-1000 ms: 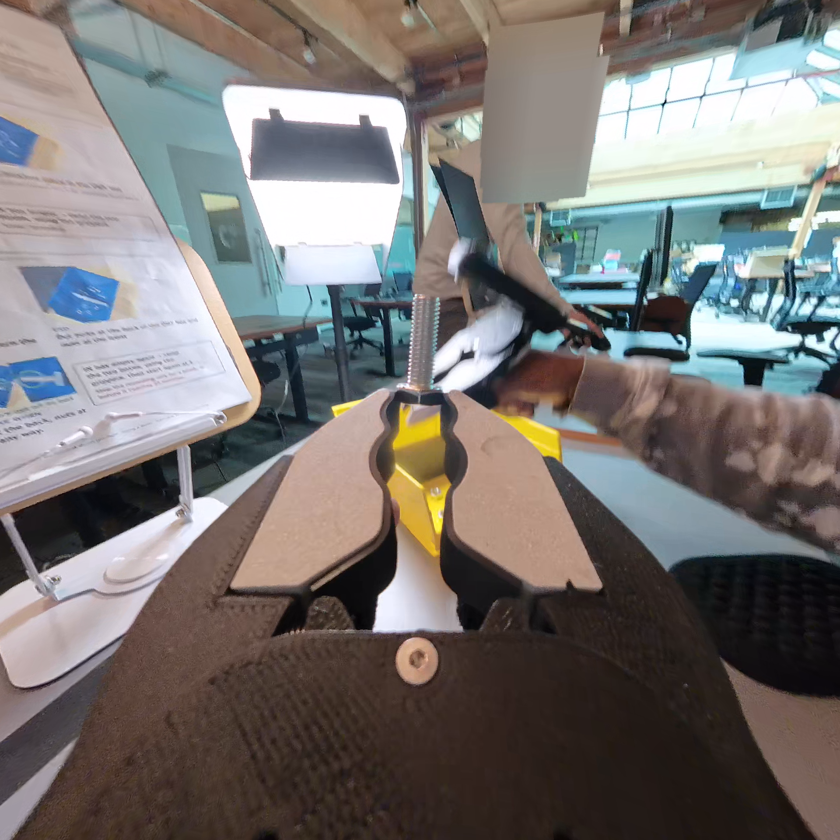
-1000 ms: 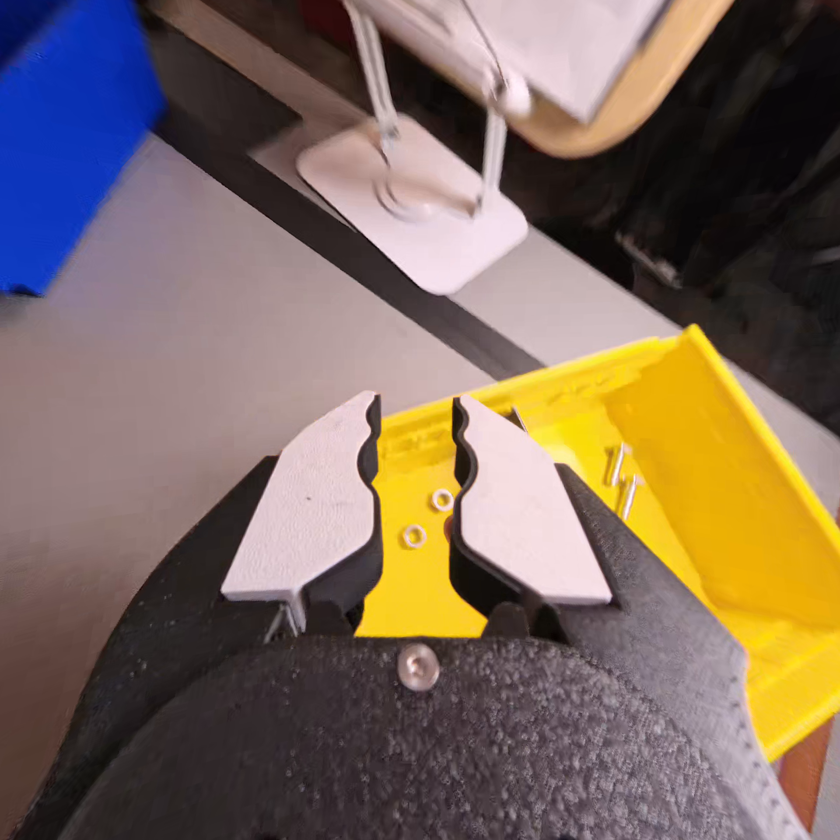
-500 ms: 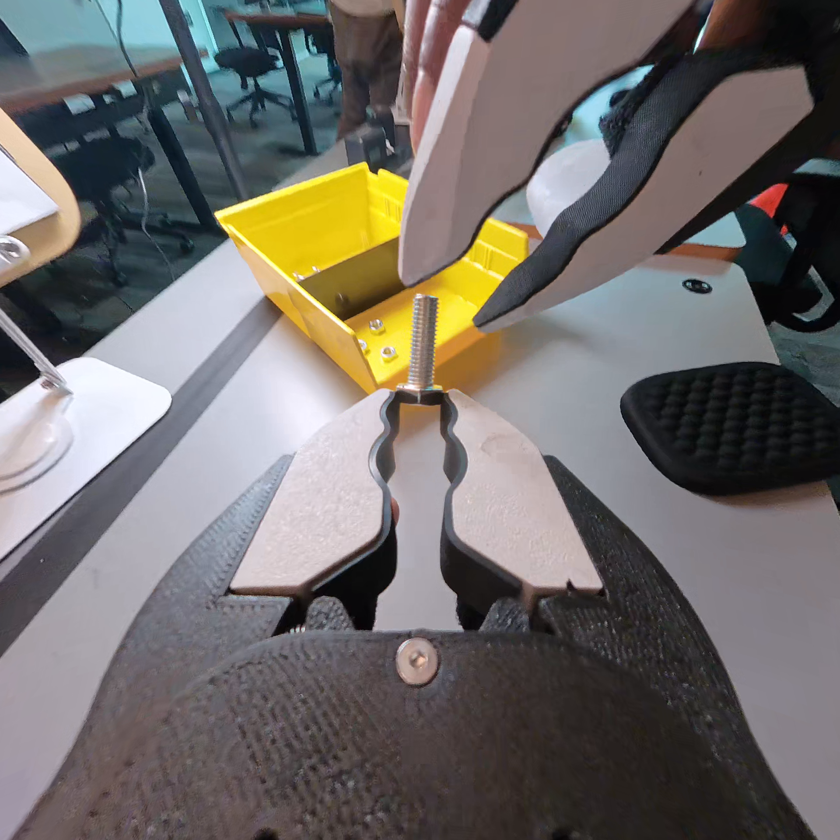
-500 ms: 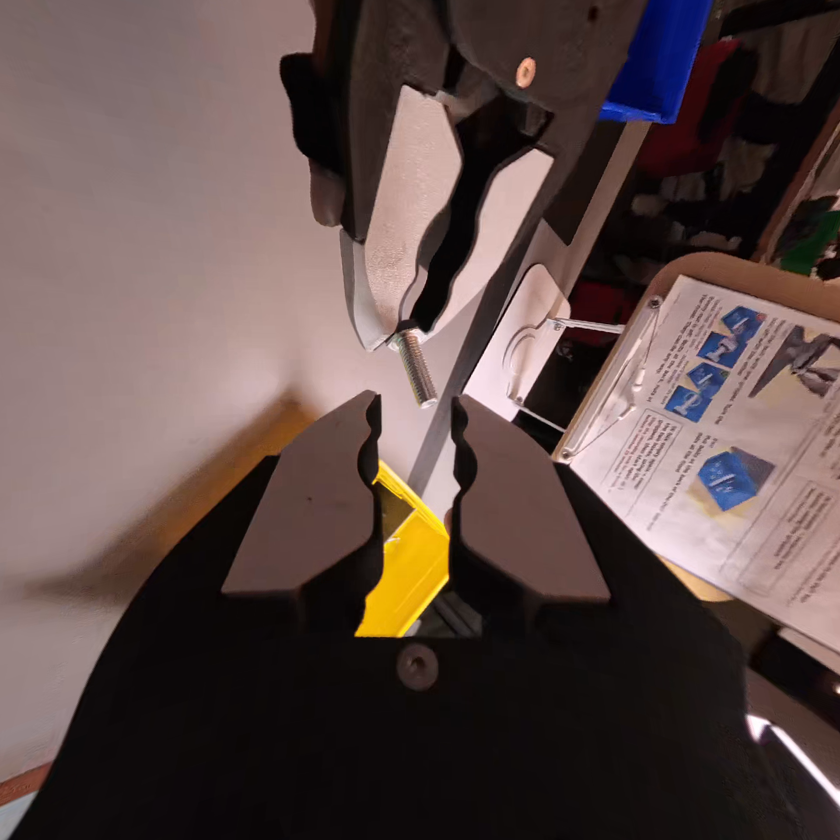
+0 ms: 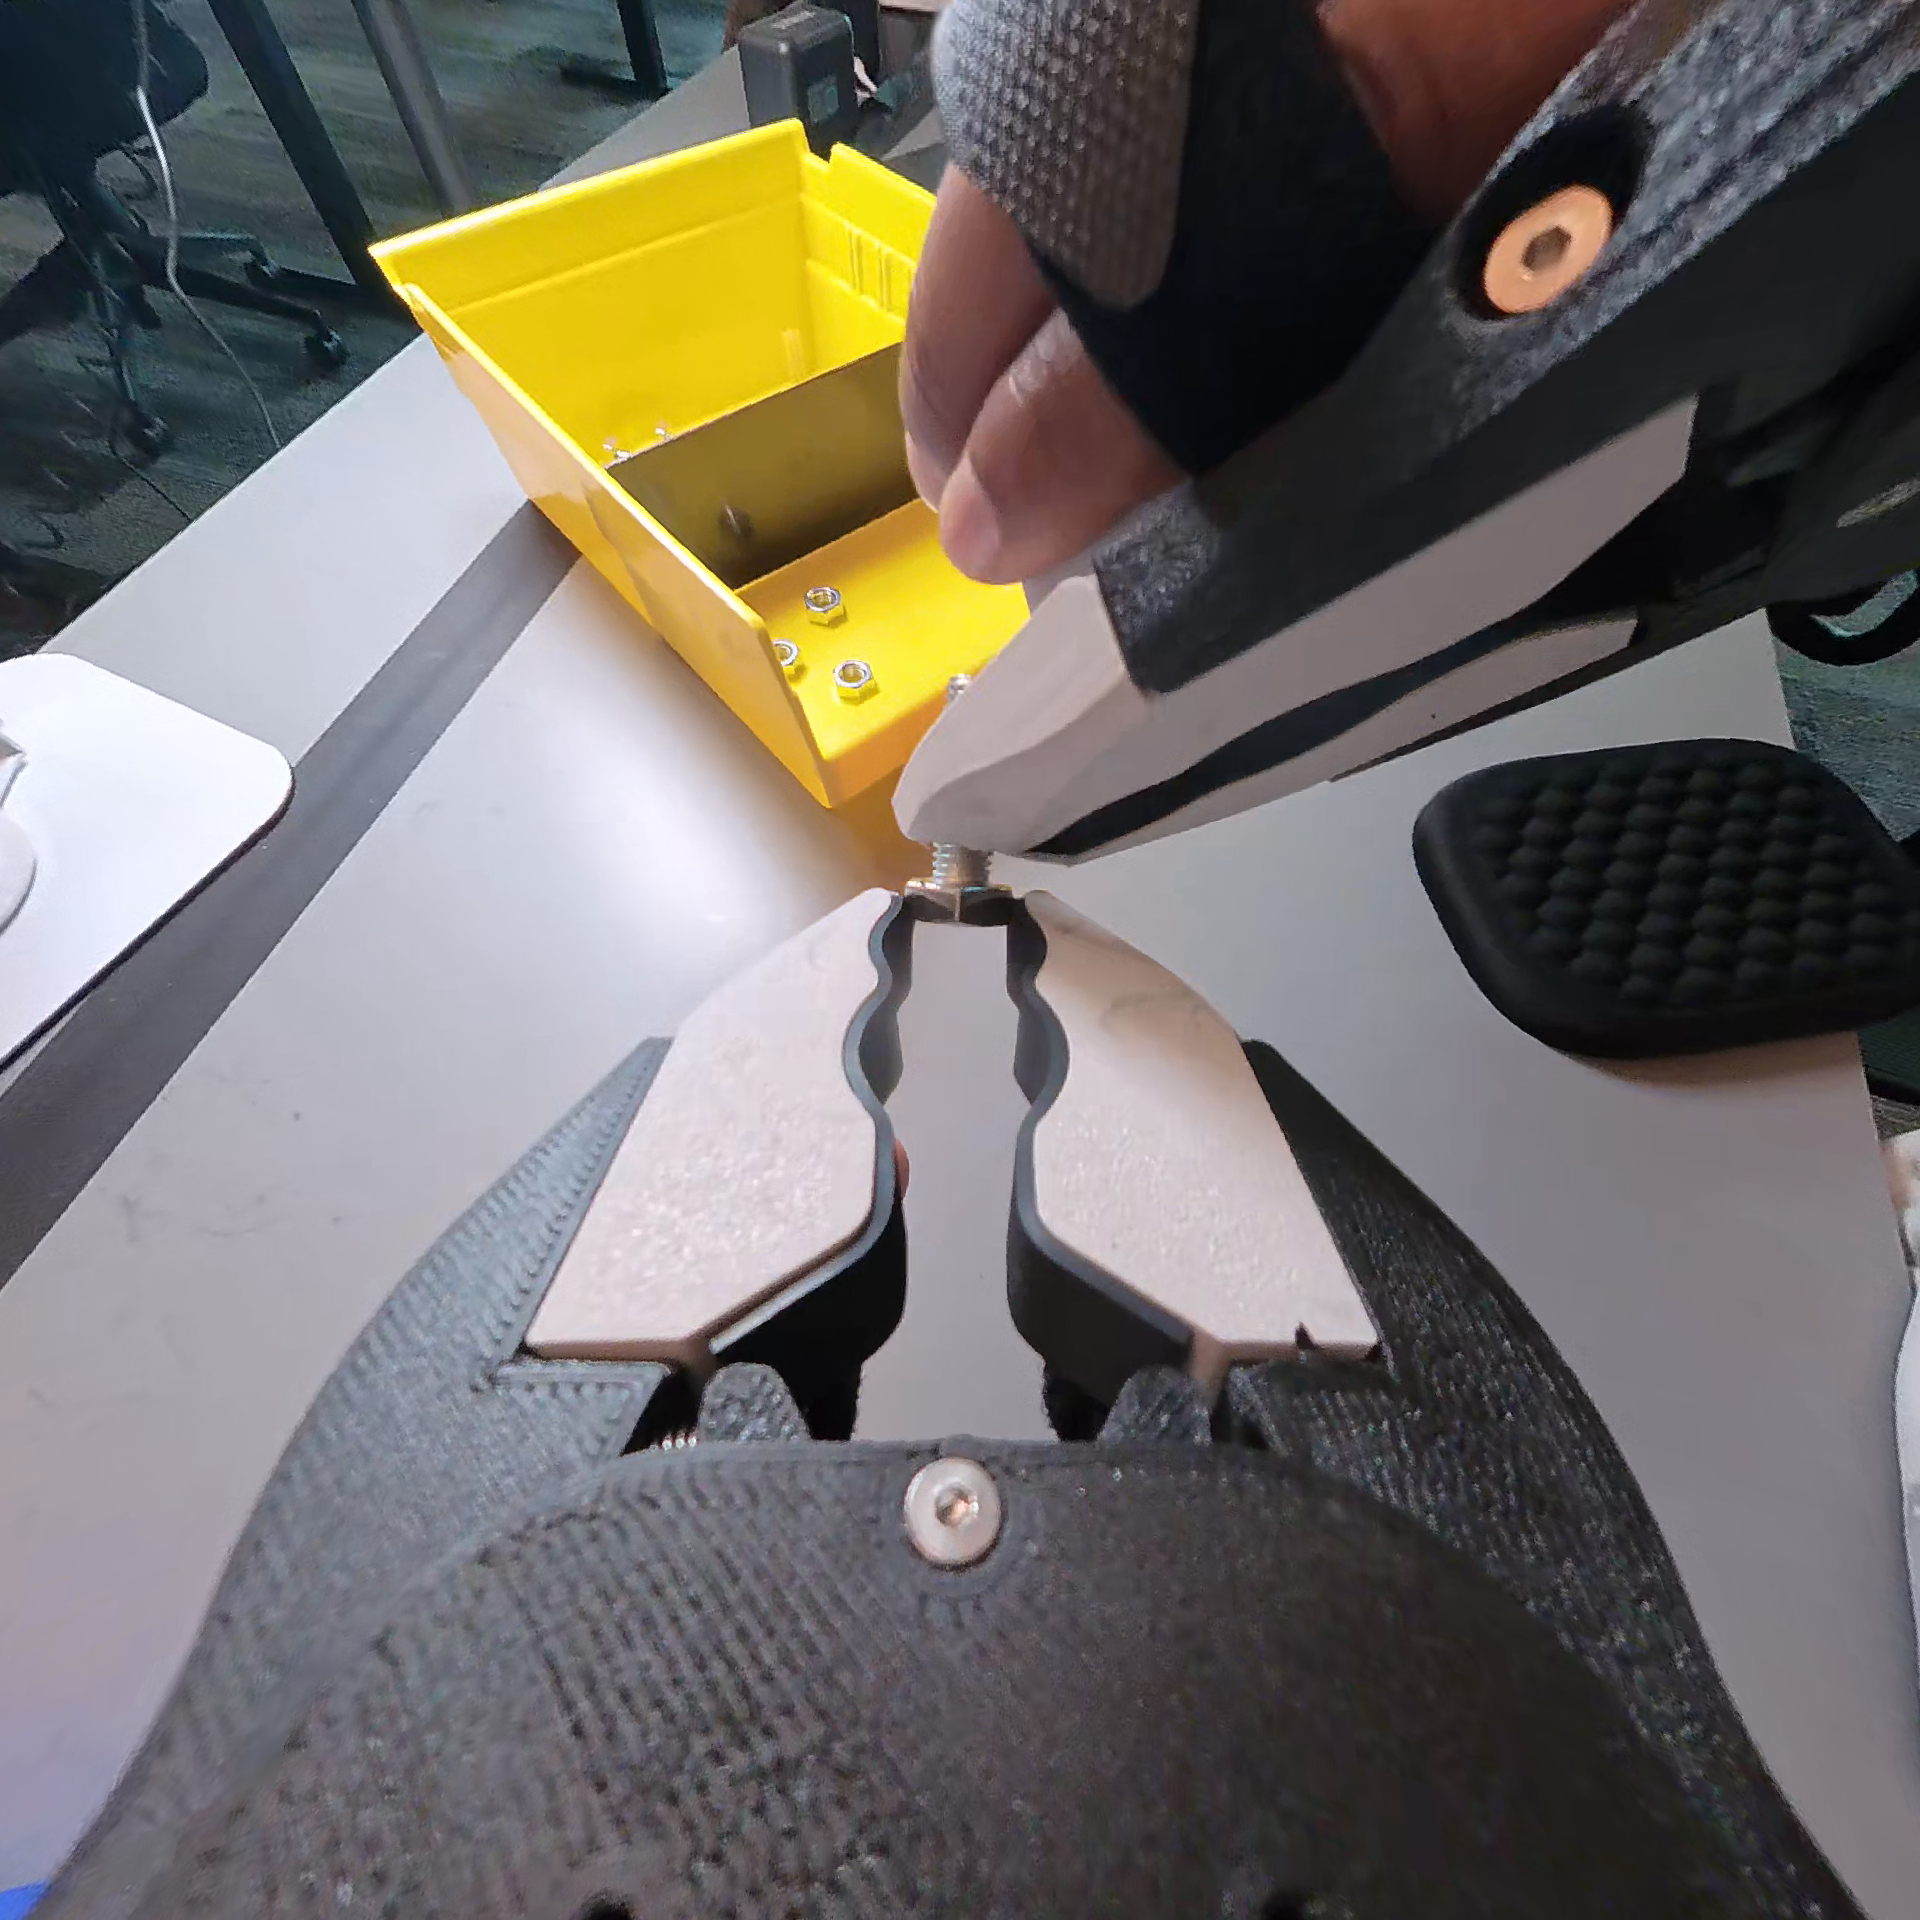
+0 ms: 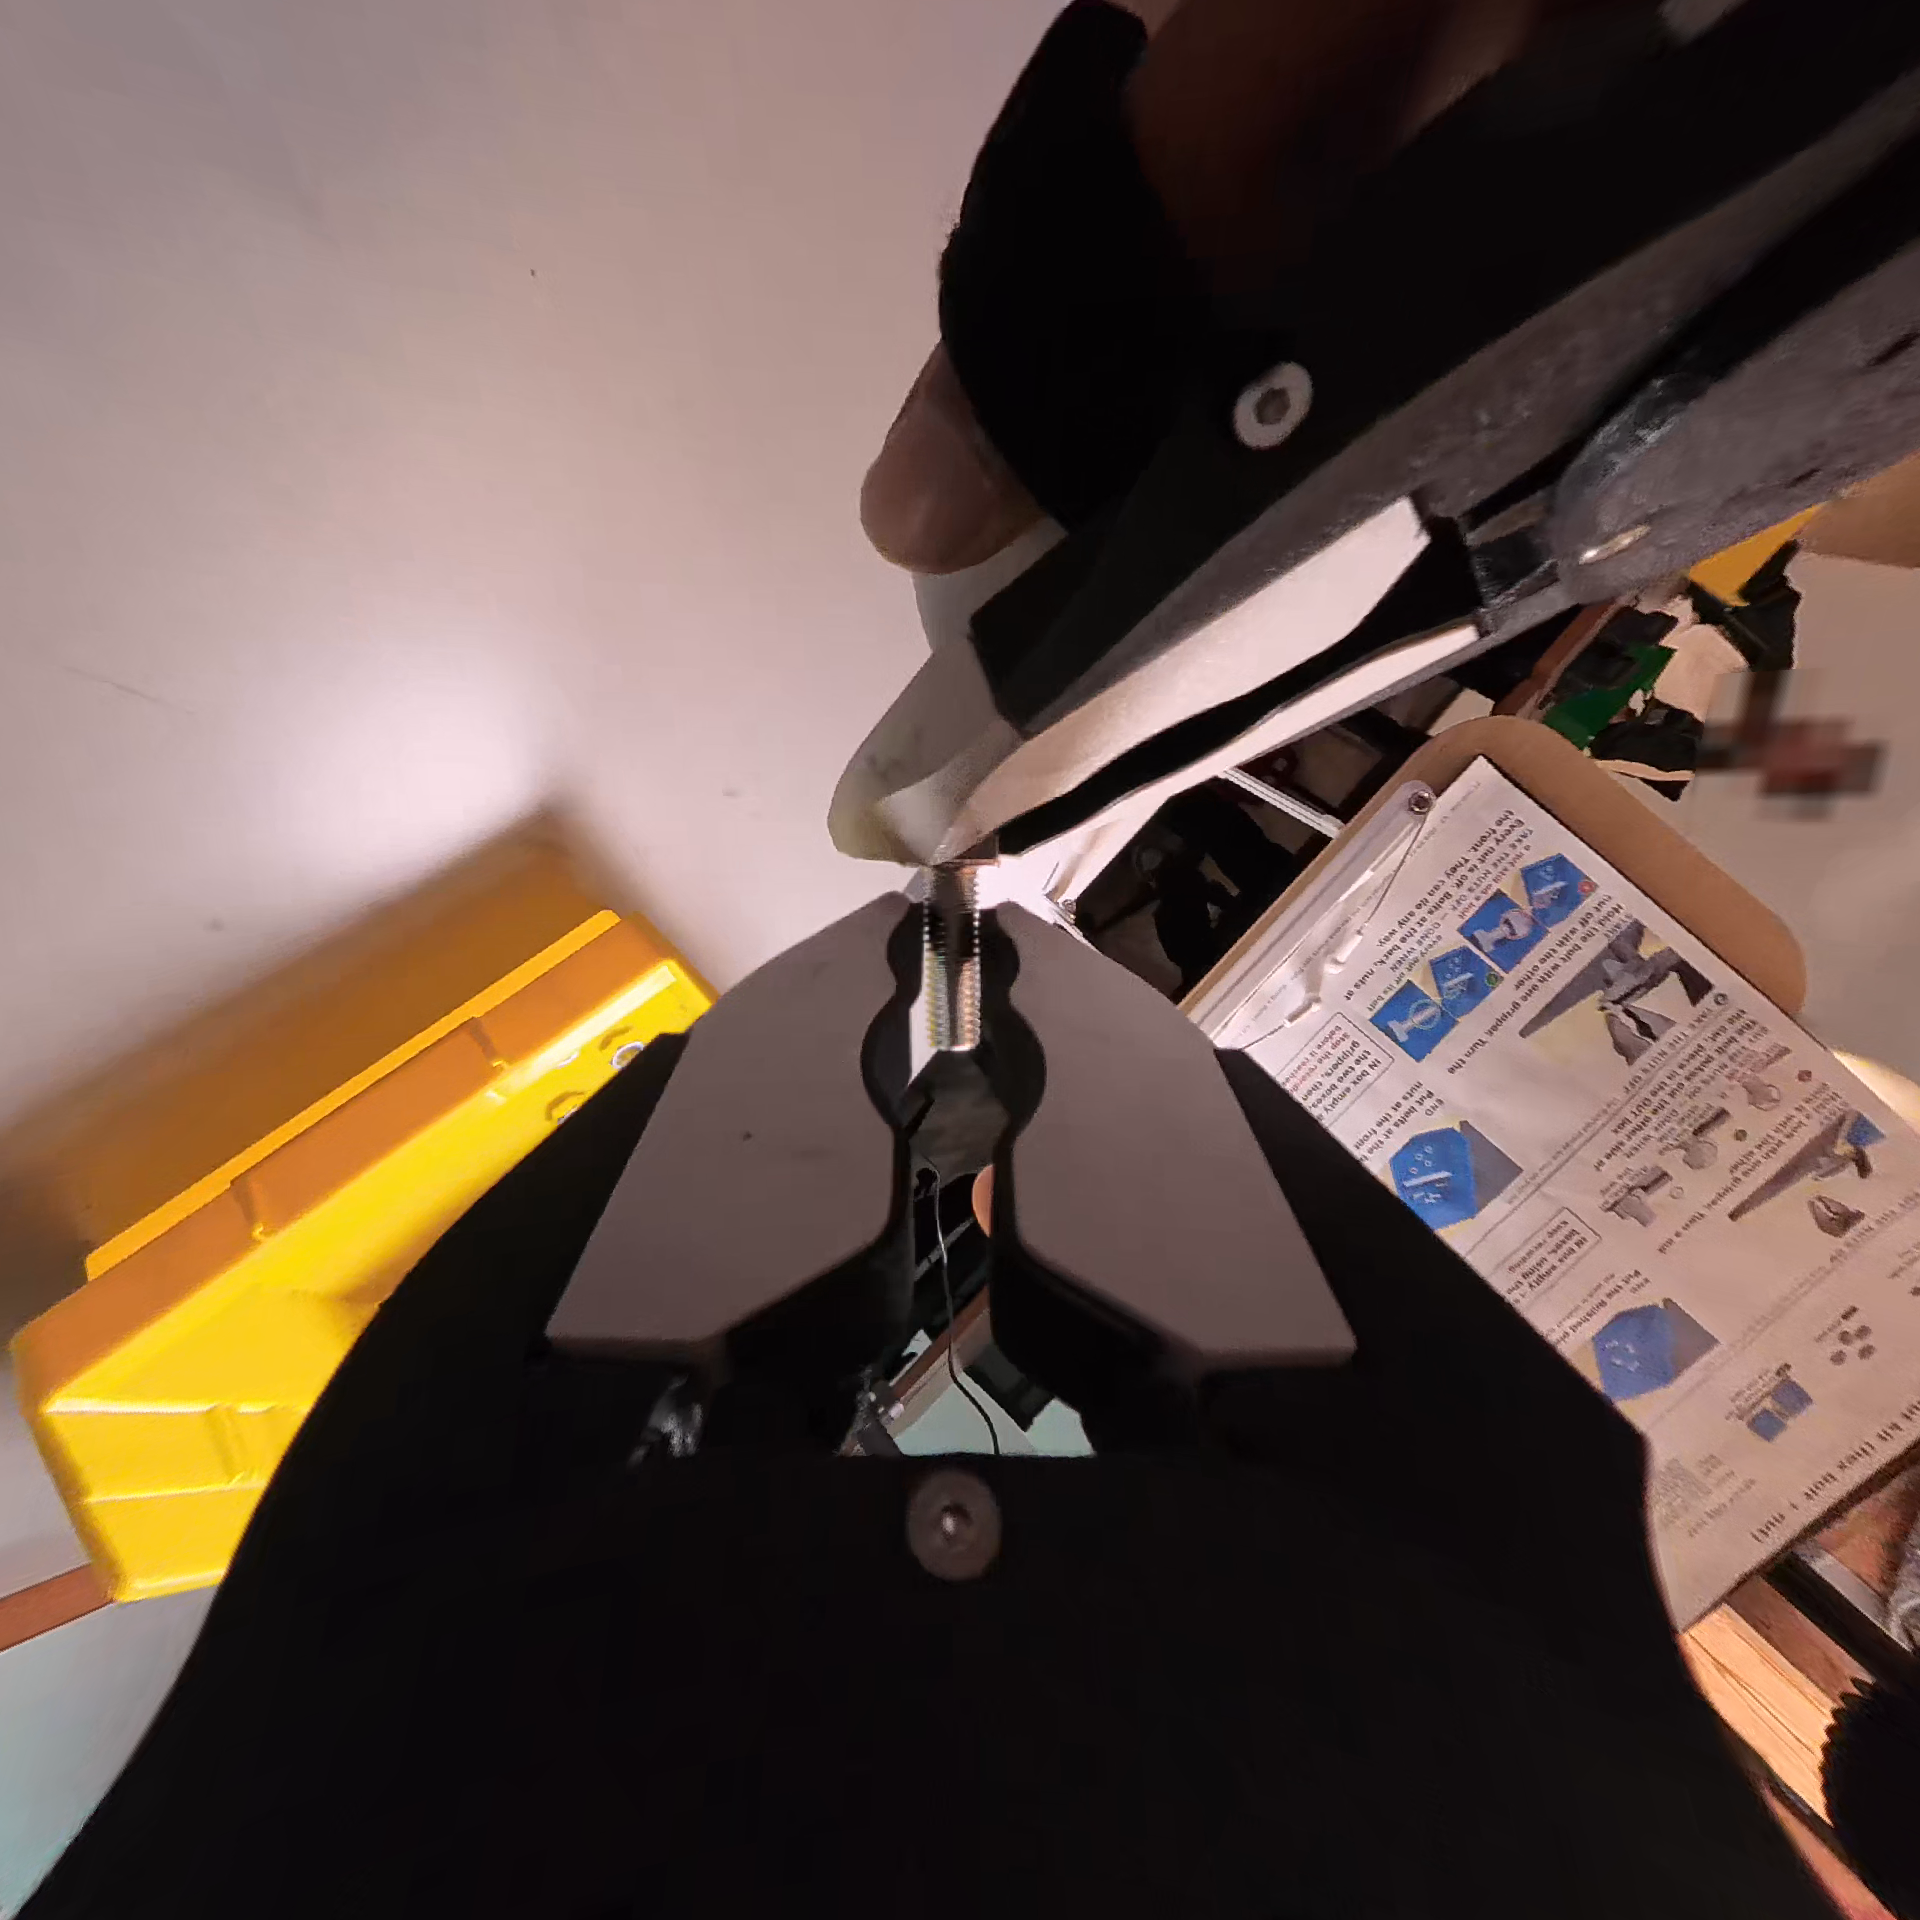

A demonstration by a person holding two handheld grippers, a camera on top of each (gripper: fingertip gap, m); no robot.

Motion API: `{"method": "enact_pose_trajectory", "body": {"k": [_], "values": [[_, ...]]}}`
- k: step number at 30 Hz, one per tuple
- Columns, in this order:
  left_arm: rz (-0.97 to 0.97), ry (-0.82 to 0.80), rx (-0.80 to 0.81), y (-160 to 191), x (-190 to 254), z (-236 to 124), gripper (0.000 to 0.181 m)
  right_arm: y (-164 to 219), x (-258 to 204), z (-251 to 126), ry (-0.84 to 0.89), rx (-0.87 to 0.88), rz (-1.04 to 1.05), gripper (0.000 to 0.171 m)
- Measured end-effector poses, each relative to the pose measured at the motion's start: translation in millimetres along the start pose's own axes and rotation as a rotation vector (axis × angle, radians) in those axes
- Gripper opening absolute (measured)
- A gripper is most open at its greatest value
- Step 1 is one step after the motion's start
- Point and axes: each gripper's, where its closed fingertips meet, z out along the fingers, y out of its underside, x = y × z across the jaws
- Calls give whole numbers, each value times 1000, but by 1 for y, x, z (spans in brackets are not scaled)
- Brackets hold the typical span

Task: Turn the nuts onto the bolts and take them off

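My left gripper (image 5: 956, 914) pinches the silver threaded bolt (image 6: 954, 977) by its head; my right gripper (image 6: 951, 930), at twelve o'clock, clamps its shank.

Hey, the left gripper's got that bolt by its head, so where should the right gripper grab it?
On the threaded shank of the bolt, coming head-on along its axis toward the left gripper: the hex head is taken, and only the shank sticks out free.
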Motion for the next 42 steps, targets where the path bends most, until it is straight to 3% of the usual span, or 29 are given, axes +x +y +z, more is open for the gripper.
{"method": "enact_pose_trajectory", "body": {"k": [3,6,11,14,17,22,28,39,42], "values": [[-17,-36,81,-11,-7,-5,23,7,7,-2,24,27,90,9],[-18,-114,182,-26,-21,-21,37,42,24,-9,37,85,357,9],[-51,-201,330,-43,-41,-45,36,173,40,-4,107,58,1004,10],[-57,-241,377,-47,-48,-53,35,246,6,22,83,-58,1339,10],[-55,-263,388,-48,-52,-55,34,286,-41,59,20,-153,1578,10],[-67,-278,386,-43,-59,-56,33,310,-115,118,-119,-268,1865,10],[-99,-301,395,-38,-73,-60,30,323,-173,157,-274,-459,1973,10],[-97,-335,421,-42,-83,-75,29,336,-199,180,-336,-611,2040,10],[-97,-340,425,-43,-84,-78,29,336,-194,178,-331,-591,2055,21]]}}
